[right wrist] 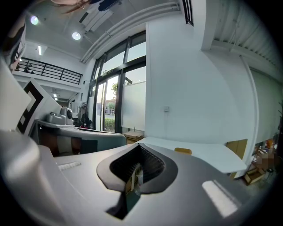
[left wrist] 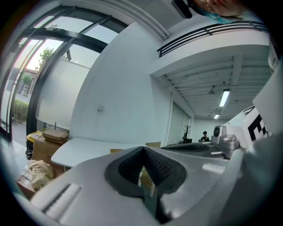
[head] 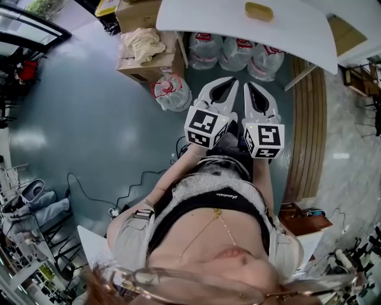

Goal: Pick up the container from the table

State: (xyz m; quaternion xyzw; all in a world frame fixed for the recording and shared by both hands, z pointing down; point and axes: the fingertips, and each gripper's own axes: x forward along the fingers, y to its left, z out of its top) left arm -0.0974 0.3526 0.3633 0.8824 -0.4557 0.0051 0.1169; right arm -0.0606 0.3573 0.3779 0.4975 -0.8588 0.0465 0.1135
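The left hand-held gripper (head: 230,83) and the right hand-held gripper (head: 250,87) are seen pressed together, empty, side by side. The small yellow container (head: 259,11) is seen on the white worktop (head: 202,21), well apart from both.

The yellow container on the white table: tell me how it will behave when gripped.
The container looks small, low and flat on the white table, so it probably won't roll or tip. Its size suggests it is light. Rounded corners may let it slip; its material is too distant to tell.
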